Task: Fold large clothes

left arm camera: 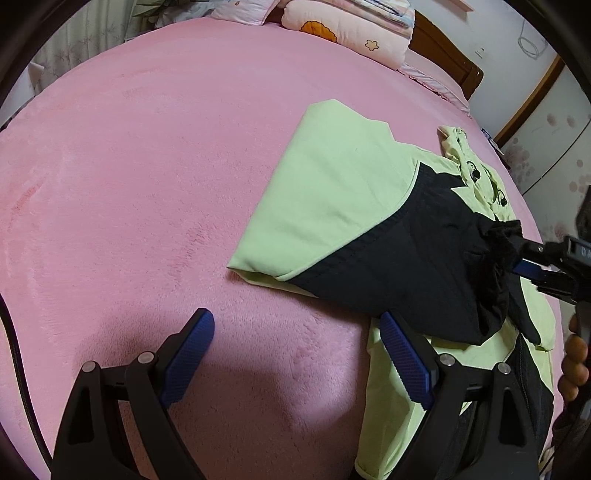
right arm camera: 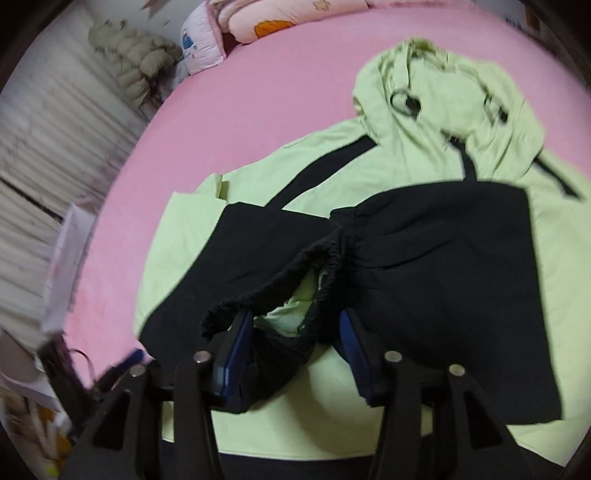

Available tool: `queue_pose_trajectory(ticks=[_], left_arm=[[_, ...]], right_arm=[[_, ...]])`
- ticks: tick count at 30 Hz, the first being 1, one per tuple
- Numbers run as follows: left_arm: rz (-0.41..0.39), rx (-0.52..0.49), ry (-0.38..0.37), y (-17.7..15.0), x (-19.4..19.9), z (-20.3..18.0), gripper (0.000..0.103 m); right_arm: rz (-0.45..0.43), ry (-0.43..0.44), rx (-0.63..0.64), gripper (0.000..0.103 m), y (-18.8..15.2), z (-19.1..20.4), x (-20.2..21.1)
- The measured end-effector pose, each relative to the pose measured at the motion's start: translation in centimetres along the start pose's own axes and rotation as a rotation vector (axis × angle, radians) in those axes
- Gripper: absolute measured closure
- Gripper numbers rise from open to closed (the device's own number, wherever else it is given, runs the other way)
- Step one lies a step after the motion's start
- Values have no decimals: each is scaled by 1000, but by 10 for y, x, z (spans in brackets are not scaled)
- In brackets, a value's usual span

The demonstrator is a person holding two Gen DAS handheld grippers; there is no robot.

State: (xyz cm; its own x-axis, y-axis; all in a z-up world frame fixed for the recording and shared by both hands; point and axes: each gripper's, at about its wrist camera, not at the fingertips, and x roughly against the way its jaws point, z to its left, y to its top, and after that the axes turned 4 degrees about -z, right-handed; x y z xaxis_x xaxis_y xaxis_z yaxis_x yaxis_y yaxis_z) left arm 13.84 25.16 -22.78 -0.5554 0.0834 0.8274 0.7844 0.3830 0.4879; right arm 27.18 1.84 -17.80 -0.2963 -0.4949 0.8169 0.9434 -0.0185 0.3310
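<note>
A light-green hooded jacket (left arm camera: 332,192) with black panels lies flat on the pink bed (left arm camera: 147,184), its hood (right arm camera: 443,74) at the far end. A black sleeve (right arm camera: 443,258) is folded across its body. The sleeve's gathered cuff (right arm camera: 295,258) sits between the fingers of my right gripper (right arm camera: 294,317). The left pad touches the cuff, the right pad stands apart from it, and nothing is pinched. In the left wrist view the right gripper (left arm camera: 524,262) reaches in from the right at the cuff (left arm camera: 498,236). My left gripper (left arm camera: 295,325) is wide open over bare blanket beside the jacket's near edge.
Pink pillows (left arm camera: 343,26) and a wooden headboard (left arm camera: 443,55) close the bed's far end. A beige quilted bundle (right arm camera: 136,62) and curtains (right arm camera: 55,129) stand beyond the bed's left side. A person's hand (left arm camera: 572,362) holds the right gripper's handle. Pink blanket stretches left of the jacket.
</note>
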Motion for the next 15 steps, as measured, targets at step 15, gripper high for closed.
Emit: queue_pose_trajectory(ticks=[15], left_arm=[[-6,-16,-20,3,1,-5,13]], right_arm=[[34,63,-156,45,23,7,0]])
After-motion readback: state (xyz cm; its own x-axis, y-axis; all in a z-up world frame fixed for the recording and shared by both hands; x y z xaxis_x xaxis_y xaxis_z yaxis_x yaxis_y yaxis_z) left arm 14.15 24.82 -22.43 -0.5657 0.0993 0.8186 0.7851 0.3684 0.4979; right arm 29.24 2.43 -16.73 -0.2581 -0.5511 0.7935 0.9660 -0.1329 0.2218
